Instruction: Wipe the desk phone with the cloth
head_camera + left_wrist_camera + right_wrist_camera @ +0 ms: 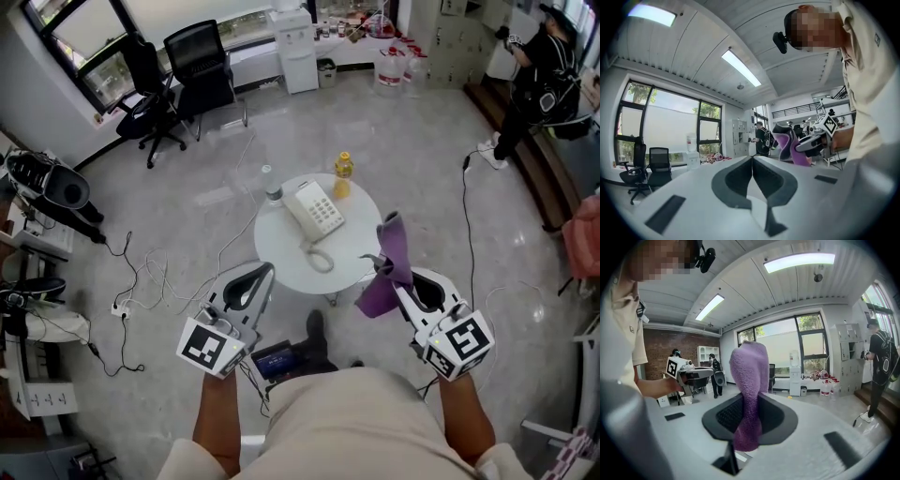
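Your right gripper [388, 274] has jaws clamped mid-length on the soft, limp cloth [396, 246], aloft by the surface [279, 251] edge; left gripper [266, 274] jaws are together, empty; the phone [315, 212] lies mid-surface, probably light and apt to slide; wipe gently, bracing its rigid body.

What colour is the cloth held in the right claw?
Purple. The cloth shows best in the right gripper view.
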{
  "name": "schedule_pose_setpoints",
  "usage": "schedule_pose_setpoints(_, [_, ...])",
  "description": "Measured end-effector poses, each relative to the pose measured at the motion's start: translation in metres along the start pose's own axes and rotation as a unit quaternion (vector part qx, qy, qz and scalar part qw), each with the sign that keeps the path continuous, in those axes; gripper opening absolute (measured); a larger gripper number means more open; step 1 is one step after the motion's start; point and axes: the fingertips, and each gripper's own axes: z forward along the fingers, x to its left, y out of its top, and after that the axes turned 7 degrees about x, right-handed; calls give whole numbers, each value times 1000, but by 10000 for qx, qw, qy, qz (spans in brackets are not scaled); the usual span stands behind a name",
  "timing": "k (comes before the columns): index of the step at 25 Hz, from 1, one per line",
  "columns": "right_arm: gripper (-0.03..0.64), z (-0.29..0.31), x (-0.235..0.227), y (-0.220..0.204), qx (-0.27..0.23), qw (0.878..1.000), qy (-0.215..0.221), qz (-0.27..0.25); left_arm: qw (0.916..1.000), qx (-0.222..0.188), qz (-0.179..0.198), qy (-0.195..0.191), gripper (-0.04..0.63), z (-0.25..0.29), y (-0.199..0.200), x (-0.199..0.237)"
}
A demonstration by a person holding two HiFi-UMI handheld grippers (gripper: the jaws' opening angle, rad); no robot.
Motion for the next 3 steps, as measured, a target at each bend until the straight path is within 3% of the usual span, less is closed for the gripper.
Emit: schedule_pose_setpoints(3, [69, -18, 12, 10, 11, 10000, 7, -53, 10000, 5, -57, 45, 11, -17, 10, -9])
